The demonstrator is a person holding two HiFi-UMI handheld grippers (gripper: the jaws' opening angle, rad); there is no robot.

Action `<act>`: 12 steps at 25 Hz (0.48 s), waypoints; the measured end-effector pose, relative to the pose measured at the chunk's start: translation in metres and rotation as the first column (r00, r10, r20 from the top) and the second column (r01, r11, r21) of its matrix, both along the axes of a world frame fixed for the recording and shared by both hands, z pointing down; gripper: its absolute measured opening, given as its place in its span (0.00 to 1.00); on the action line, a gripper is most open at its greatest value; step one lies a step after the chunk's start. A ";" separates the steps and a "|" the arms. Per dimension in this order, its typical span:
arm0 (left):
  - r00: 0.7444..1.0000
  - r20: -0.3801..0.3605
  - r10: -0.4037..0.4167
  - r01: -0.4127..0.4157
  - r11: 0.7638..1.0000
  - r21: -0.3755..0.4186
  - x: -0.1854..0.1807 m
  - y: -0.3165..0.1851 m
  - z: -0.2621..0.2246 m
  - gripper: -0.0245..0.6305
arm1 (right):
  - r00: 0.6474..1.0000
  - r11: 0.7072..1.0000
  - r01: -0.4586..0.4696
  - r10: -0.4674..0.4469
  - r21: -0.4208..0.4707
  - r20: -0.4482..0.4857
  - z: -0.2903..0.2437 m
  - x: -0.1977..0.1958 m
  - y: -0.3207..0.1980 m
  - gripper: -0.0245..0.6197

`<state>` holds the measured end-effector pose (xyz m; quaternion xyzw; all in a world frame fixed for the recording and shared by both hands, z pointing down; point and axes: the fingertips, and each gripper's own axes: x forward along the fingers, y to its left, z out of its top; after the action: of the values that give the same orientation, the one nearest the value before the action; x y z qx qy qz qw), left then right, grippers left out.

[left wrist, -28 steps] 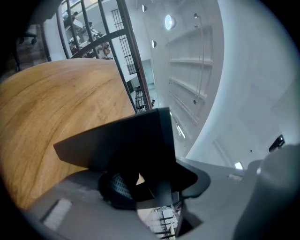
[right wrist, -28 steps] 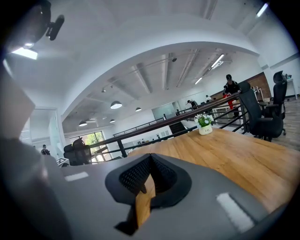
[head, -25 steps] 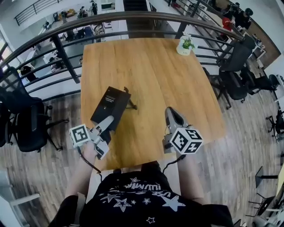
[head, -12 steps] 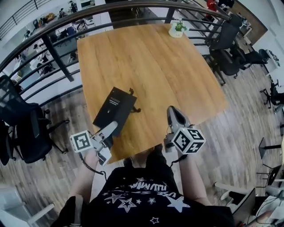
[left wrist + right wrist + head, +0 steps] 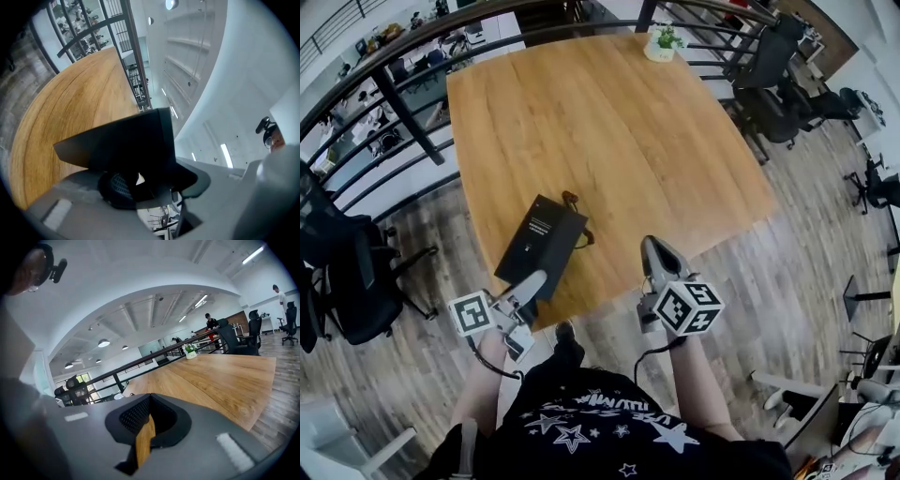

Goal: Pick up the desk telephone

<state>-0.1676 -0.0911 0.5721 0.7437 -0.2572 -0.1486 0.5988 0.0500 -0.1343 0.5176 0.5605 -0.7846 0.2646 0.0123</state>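
Two grippers hover at the near edge of the light wooden bench [image 5: 609,122]. Fingers of the left gripper [image 5: 536,279] grasp the flat black desk telephone [image 5: 539,234] at the near-left corner. The right gripper [image 5: 652,246] has its fingers clenched, empty.

Black slab-shaped desk telephone [image 5: 539,246], askew at near left corner of wooden table [image 5: 609,122], cord at far end
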 end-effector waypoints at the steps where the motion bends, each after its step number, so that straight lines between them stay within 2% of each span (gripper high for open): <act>1: 1.000 0.012 0.000 0.000 1.000 0.001 0.000 0.002 0.000 0.36 | 1.000 1.000 -0.001 0.001 -0.006 0.007 0.002 0.002 0.007 0.04; 7: 1.000 0.015 0.004 -0.004 1.000 0.018 0.017 0.028 -0.016 0.36 | 0.998 0.998 -0.059 0.060 -0.009 0.037 -0.001 0.034 0.048 0.04; 12: 1.000 -0.009 0.026 -0.026 0.999 0.045 0.035 0.062 -0.031 0.36 | 0.998 0.998 -0.057 0.056 0.027 0.040 -0.014 0.044 0.086 0.04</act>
<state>-0.1328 -0.0289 0.5411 0.7596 -0.2411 -0.1502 0.5851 0.0941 -0.0487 0.5034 0.5772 -0.7722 0.2649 -0.0184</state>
